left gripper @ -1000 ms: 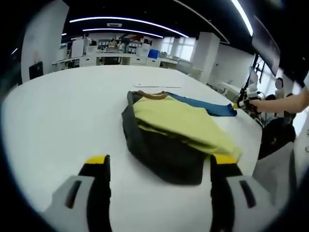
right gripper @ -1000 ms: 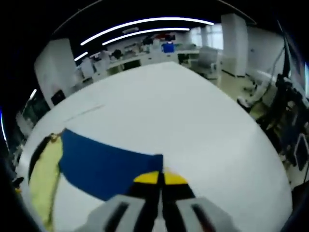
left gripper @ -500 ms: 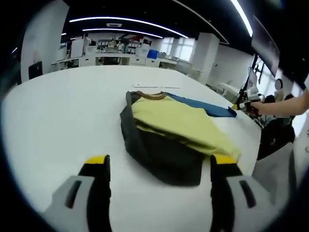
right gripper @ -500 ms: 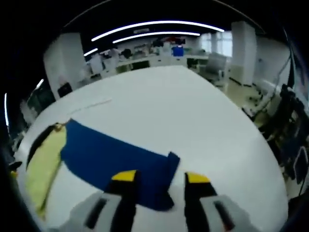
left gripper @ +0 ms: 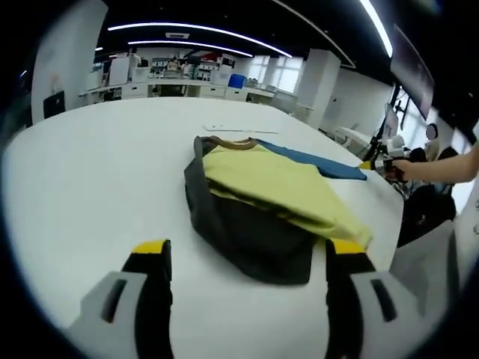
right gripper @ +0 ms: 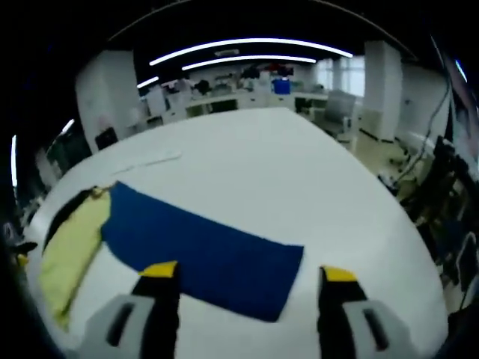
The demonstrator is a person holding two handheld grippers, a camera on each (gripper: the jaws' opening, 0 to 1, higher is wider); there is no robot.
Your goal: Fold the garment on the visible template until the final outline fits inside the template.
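Garment (left gripper: 258, 206) on white table (left gripper: 90, 164), partly folded: yellow-green layer on top, dark grey layer beneath, brown collar at far end. Long axis running from collar at upper left down toward lower right in left gripper view. Blue template (right gripper: 202, 254) flat on table just beside garment, touching or slipping under its far edge; exact overlap hard to tell. Template's long axis roughly crossing garment's, stretching away toward right side of table.

Left gripper (left gripper: 243, 258) open, 2 yellow-tipped jaws spread wide, nothing between them. Garment straight ahead, near edge of dark layer just beyond jaw tips and slightly between them. Right gripper (right gripper: 243, 273) also open, jaws wide apart, holding nothing, poised over near free end of template, with garment (right gripper: 67, 247) well off to left of that view. Right gripper (left gripper: 378, 163) also visible at far right in left gripper view, beside template's (left gripper: 314, 161) end, hand behind it.

Judged: fold unfinished, garment outline mostly lying beside template rather than inside it. Left gripper clearly nearer to garment, facing its short near end, so well placed for a pinch on near edge. Right gripper nearer to template, farther from cloth. Risk: dragging loose top layer out of alignment, or shifting template while moving cloth.
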